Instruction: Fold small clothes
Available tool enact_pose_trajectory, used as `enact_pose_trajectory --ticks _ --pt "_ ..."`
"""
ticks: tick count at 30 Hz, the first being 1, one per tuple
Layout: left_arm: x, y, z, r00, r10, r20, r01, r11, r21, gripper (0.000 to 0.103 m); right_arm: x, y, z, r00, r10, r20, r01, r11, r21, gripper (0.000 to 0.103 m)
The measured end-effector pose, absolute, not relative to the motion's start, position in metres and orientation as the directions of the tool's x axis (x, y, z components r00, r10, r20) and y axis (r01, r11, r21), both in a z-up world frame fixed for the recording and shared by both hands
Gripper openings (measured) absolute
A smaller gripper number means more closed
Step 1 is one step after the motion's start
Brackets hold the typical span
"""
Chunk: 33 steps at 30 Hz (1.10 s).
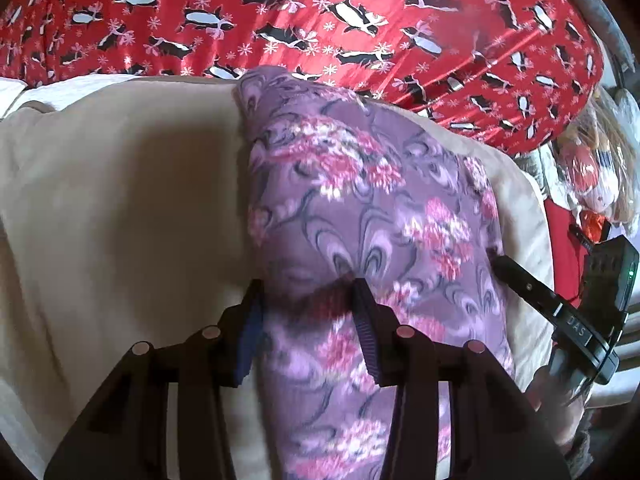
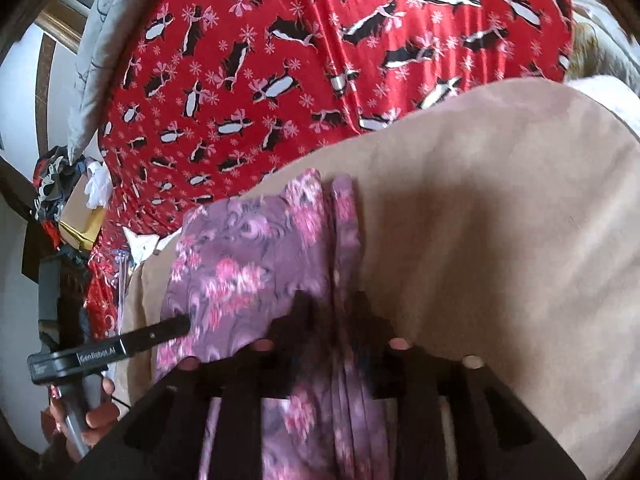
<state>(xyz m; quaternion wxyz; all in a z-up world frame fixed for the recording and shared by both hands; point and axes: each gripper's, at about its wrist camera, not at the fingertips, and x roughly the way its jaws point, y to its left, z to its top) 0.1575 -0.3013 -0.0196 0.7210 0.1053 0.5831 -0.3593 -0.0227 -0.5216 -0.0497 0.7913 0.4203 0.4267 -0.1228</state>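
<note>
A purple garment with pink flowers lies on a beige blanket. My left gripper has its jaws apart with a fold of the garment bunched between them. The right gripper's finger reaches onto the garment's right edge in the left wrist view. In the right wrist view the garment runs between the fingers of my right gripper, which look closed on it, though the view is blurred. The left gripper's finger rests on the garment's left part there.
A red satin cloth with penguins covers the far side, also in the right wrist view. Cluttered items and a cardboard box sit at the left. A stuffed toy pile lies at the right.
</note>
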Motion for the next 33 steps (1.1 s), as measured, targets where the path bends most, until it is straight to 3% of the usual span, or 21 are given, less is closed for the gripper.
enact_pose_trajectory --ticks 2,9,11,14,16,17,19,20,22,33 --pt "0.152 -0.290 -0.018 0.041 -0.413 -0.910 0.639 0.711 -0.294 0.042 -0.027 -0.517 -0.048 0.596 0.163 -0.787 0.551 0.629 0.548 0.050" --pt "0.154 -0.253 -0.048 -0.193 -0.550 -0.812 0.525 0.641 -0.559 0.051 -0.044 -0.513 -0.059 0.645 0.251 -0.722 0.517 0.552 0.654 0.066" --pt "0.154 -0.255 -0.056 -0.225 -0.564 -0.795 0.498 0.635 -0.591 0.058 -0.037 -0.504 -0.070 0.648 0.354 -0.674 0.459 0.525 0.717 0.067" --pt "0.149 -0.261 -0.057 -0.230 -0.581 -0.781 0.495 0.621 -0.608 0.069 -0.028 -0.489 -0.065 0.637 0.345 -0.690 0.399 0.617 0.678 0.072" --pt "0.144 -0.266 -0.055 -0.209 -0.577 -0.789 0.502 0.629 -0.593 0.070 -0.024 -0.491 -0.066 0.644 0.332 -0.690 0.406 0.616 0.675 0.070" --pt "0.143 -0.267 -0.054 -0.196 -0.573 -0.796 0.504 0.637 -0.583 0.070 -0.023 -0.491 -0.065 0.642 0.313 -0.699 0.416 0.624 0.662 0.060" --pt "0.139 -0.272 -0.048 -0.143 -0.536 -0.832 0.537 0.664 -0.520 0.043 -0.020 -0.486 -0.059 0.630 0.270 -0.729 0.416 0.675 0.610 0.046" --pt "0.138 -0.274 -0.045 -0.120 -0.522 -0.845 0.559 0.668 -0.492 0.038 -0.019 -0.481 -0.055 0.628 0.252 -0.736 0.402 0.705 0.584 0.037" --pt "0.133 -0.275 -0.036 -0.071 -0.500 -0.863 0.591 0.676 -0.441 0.028 -0.018 -0.473 -0.045 0.619 0.207 -0.758 0.387 0.759 0.524 0.032" --pt "0.095 -0.255 0.021 0.077 -0.507 -0.858 0.640 0.685 -0.347 0.025 -0.033 -0.444 0.016 0.616 0.091 -0.782 0.407 0.814 0.415 0.030"
